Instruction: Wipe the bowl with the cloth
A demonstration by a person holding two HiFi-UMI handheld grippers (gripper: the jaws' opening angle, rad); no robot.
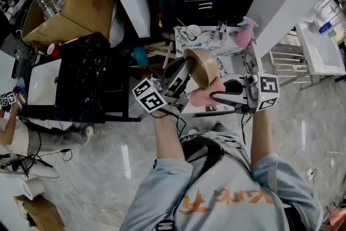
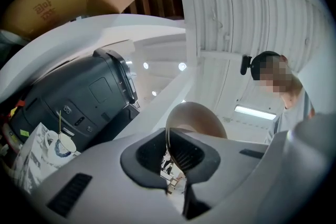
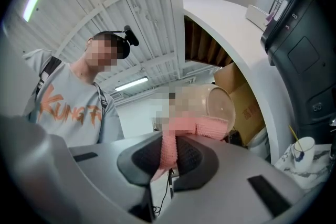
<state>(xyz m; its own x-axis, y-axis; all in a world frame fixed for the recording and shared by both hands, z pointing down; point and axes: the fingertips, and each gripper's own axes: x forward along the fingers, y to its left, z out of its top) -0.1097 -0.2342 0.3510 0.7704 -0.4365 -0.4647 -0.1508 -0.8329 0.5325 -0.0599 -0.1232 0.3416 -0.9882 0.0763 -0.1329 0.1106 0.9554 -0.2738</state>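
Observation:
In the head view a tan bowl [image 1: 201,66] is held up on its side, with my left gripper [image 1: 186,72] shut on its rim. The left gripper view shows that rim pinched between the dark pads, the bowl [image 2: 197,118] rising beyond them. My right gripper [image 1: 216,96] is shut on a pink cloth [image 1: 204,93], which bunches just below the bowl. In the right gripper view the cloth [image 3: 181,131] runs up from between the pads and lies against the bowl [image 3: 212,105].
A small table [image 1: 230,62] with a patterned cover stands behind the bowl, carrying a mug [image 1: 193,32] and a pink bottle [image 1: 243,35]. A cardboard box [image 1: 70,2] sits at the upper left, a black cabinet [image 1: 86,78] below it. Another person [image 1: 11,127] crouches at the left edge.

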